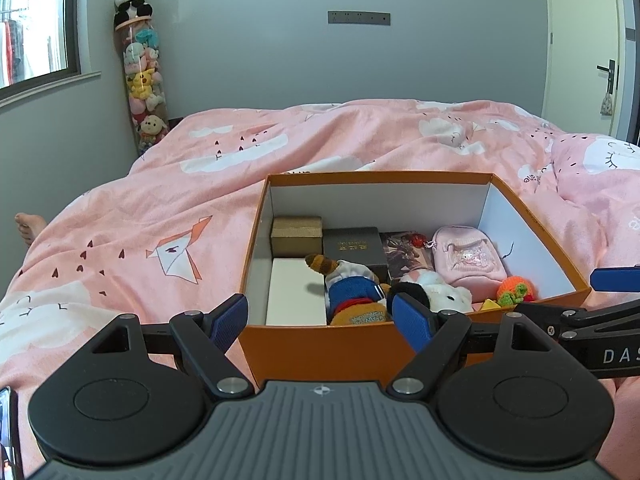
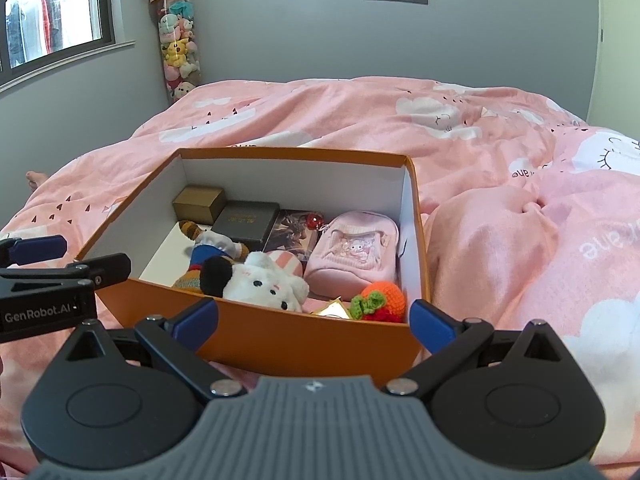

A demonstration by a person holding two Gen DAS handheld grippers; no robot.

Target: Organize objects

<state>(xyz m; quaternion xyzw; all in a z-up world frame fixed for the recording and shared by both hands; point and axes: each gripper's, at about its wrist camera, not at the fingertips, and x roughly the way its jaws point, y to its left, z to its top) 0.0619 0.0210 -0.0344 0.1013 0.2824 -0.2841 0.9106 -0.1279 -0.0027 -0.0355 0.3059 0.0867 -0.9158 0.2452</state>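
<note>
On the bed, both grippers, left gripper and right gripper, hang released and empty before the orange box; suggest dropping straight over one toy, clear of the rim.

Grey painted walls. Window at upper left of the frame, dark frame, daylight coming in, clothes hanging outside. Bed with a pink duvet printed with white clouds fills the middle. Tall clear tube of plush toys stands in the left corner, panda plush on top. Socket strip high on the back wall. White door with dark handle at right edge.
</note>
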